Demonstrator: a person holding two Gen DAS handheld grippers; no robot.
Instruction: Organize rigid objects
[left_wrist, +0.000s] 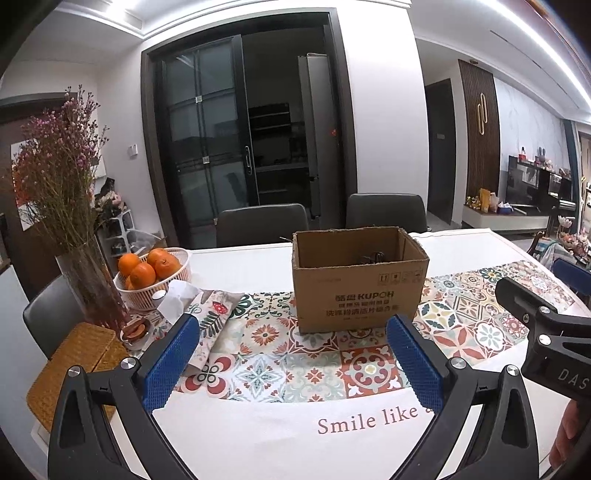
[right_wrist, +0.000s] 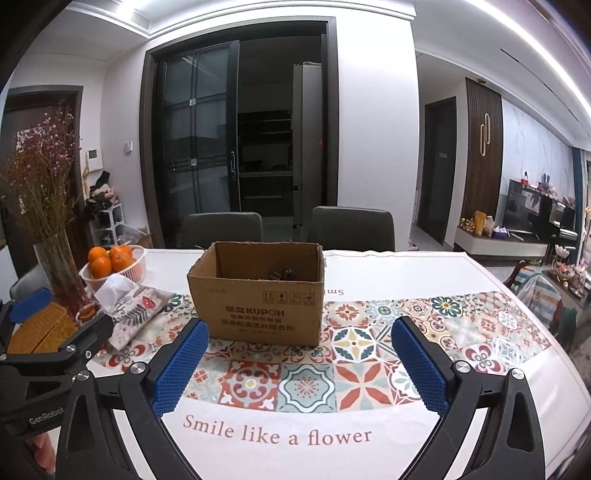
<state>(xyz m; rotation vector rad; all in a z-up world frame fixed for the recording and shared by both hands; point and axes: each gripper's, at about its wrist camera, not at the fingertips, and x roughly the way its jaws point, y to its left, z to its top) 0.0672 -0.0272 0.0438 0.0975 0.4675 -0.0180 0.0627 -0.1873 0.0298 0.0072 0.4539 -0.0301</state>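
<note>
An open brown cardboard box (left_wrist: 360, 288) (right_wrist: 258, 301) stands on the patterned runner in the middle of the table. Dark objects (right_wrist: 280, 274) (left_wrist: 373, 257) lie inside it, mostly hidden by its front wall. My left gripper (left_wrist: 293, 363) hovers open over the runner just in front of the box, with nothing between its blue pads. My right gripper (right_wrist: 299, 365) is also open and empty, a little short of the box and to the right of the left one. Each wrist view catches the other gripper's black body at its edge.
At the left stand a white basket of oranges (left_wrist: 153, 275) (right_wrist: 112, 264), a glass vase of dried flowers (left_wrist: 86, 284) (right_wrist: 59, 269), a fabric tissue pouch (left_wrist: 207, 321) (right_wrist: 136, 310) and a woven mat (left_wrist: 74, 365). Two grey chairs (right_wrist: 351, 227) stand behind the table.
</note>
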